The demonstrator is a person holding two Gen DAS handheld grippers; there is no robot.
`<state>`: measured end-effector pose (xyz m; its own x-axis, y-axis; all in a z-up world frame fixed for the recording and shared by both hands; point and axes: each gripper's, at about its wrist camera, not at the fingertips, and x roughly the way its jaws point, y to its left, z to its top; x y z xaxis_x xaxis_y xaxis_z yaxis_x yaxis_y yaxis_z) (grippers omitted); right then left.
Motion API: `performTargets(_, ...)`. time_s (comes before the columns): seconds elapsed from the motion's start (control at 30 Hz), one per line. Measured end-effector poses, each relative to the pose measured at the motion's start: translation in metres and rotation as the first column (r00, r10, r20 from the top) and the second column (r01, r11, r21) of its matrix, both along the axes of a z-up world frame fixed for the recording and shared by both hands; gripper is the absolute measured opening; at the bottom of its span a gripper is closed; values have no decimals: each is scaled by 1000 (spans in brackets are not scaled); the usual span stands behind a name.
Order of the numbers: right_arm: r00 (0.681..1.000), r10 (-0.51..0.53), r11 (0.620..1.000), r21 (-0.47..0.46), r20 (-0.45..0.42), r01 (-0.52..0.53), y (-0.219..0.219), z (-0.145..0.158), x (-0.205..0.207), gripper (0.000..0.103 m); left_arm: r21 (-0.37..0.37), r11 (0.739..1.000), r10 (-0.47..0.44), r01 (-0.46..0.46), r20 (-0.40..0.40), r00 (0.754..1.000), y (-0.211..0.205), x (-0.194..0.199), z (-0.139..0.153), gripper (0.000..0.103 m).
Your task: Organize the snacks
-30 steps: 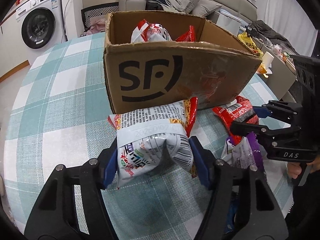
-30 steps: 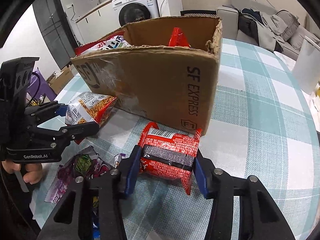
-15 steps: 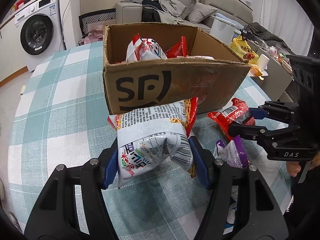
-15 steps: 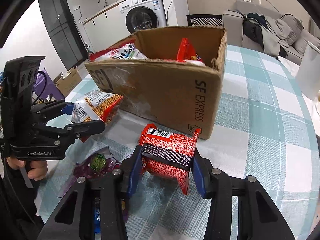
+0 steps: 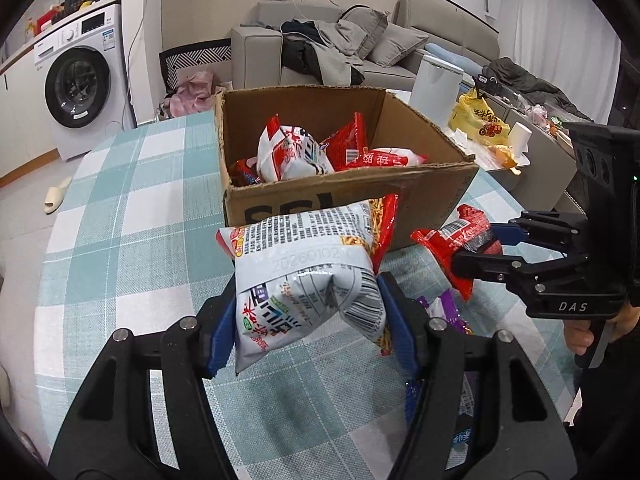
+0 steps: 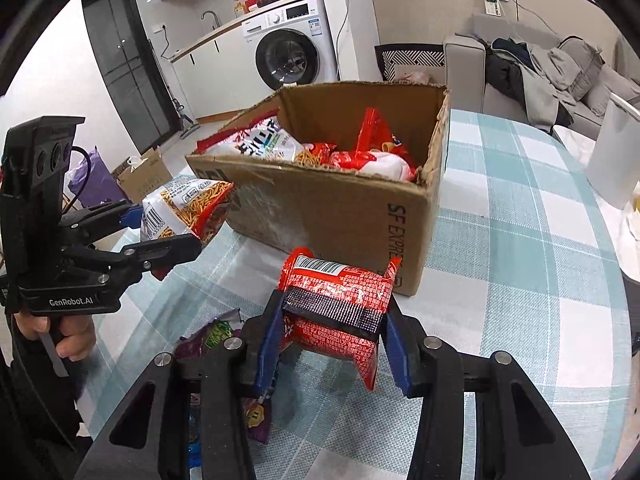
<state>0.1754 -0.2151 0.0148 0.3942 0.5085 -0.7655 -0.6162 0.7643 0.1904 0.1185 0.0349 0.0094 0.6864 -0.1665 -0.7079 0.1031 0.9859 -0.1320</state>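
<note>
An open cardboard box (image 5: 432, 196) (image 6: 332, 216) with several snack packs inside stands on the checked tablecloth. My left gripper (image 5: 308, 320) is shut on a silver-and-red snack bag (image 5: 304, 276), held in the air just in front of the box's near wall. In the right wrist view that same bag (image 6: 180, 208) hangs at the left in the left gripper (image 6: 160, 236). My right gripper (image 6: 332, 344) is shut on a red snack pack (image 6: 340, 300), lifted off the table near the box's corner. The left wrist view shows this red pack (image 5: 460, 240) at the right in the right gripper (image 5: 486, 246).
Purple snack packs (image 6: 216, 336) (image 5: 444, 312) lie on the tablecloth (image 5: 120, 240) between the two grippers. A white bin (image 6: 616, 152) stands at the table's right edge. Behind are a sofa (image 5: 360, 48) and a washing machine (image 5: 80, 80). A hand (image 6: 60, 336) grips each tool.
Both grippers have risen with their packs, so the views now look down into the box. The grips have not changed.
</note>
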Motion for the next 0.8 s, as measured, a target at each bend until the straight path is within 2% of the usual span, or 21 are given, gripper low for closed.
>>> performTargets(0.8,995,-56,988,148,85,43,-16,43,-4,46,-23,998,52,-50,131,990,3,-32,51,62)
